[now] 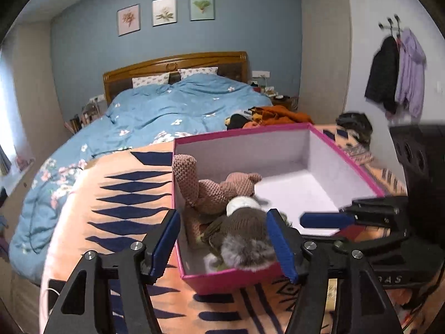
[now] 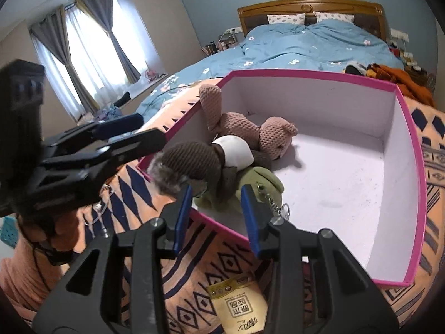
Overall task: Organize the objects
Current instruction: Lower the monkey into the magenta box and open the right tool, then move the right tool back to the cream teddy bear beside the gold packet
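Left wrist view, nearest first: the left gripper (image 1: pixel 225 247) points down over the near corner of the pink box (image 1: pixel 230 279), its blue pads wide apart with one outside the box wall and one inside; the brown doll (image 1: pixel 239 231) lies between them, but the pads do not press on it. The doll's grey pompom (image 1: pixel 244 250) points toward the near wall and its white face (image 1: pixel 240 203) toward the middle of the box, so its long axis runs near to far. Behind it the pink bear (image 1: pixel 217 192) lies on its back, head toward the box's middle, one leg (image 1: pixel 186 172) propped up over the left wall. The right gripper (image 1: pixel 322 220) reaches in from the right over the box rim. In the right wrist view, the right gripper (image 2: pixel 217 211) tilts down at the near wall with a narrow gap; the green toy (image 2: pixel 250 186) and its keychain (image 2: pixel 278 208) sit just ahead, and I cannot tell whether the pads touch anything. The left gripper (image 2: pixel 139 128) comes in from the left beside the doll (image 2: pixel 192 158). A yellow packet (image 2: pixel 239 306) lies on the orange blanket (image 2: pixel 194 256) below. Farther off are the blue duvet (image 1: pixel 172 105), the headboard (image 1: pixel 175 61) and three pictures (image 1: pixel 164 11).
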`<action>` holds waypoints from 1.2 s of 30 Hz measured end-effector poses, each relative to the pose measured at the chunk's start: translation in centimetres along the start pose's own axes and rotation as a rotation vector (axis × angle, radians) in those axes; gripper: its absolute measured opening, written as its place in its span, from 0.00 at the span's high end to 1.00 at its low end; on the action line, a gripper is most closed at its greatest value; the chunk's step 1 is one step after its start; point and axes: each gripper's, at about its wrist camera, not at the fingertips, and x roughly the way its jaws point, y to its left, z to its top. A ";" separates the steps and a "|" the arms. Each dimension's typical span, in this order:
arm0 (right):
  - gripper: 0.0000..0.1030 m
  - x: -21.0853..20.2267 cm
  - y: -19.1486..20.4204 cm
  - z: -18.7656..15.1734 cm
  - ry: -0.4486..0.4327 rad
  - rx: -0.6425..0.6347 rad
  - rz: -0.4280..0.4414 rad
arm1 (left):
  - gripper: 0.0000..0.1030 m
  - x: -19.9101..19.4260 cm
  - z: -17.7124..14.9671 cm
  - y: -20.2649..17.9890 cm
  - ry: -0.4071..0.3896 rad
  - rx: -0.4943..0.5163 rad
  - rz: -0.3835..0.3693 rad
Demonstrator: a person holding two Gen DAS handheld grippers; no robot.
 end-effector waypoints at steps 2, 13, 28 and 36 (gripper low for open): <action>0.63 0.7 0.4 0.3 0.013 -0.006 0.004 | 0.37 0.0 -0.3 -0.6 -0.002 0.037 0.036; 0.64 4.3 1.6 1.9 0.088 -0.004 -0.023 | 0.34 -1.3 -0.8 1.1 -0.015 -0.016 0.060; 0.31 -6.2 1.8 -1.5 -0.105 -0.069 0.000 | 0.01 -6.6 -3.7 -1.1 -0.167 -0.139 -0.180; 0.21 -10.6 -1.0 -6.8 -0.092 0.018 -0.037 | 0.00 -7.5 -6.5 -4.1 -0.151 -0.166 -0.286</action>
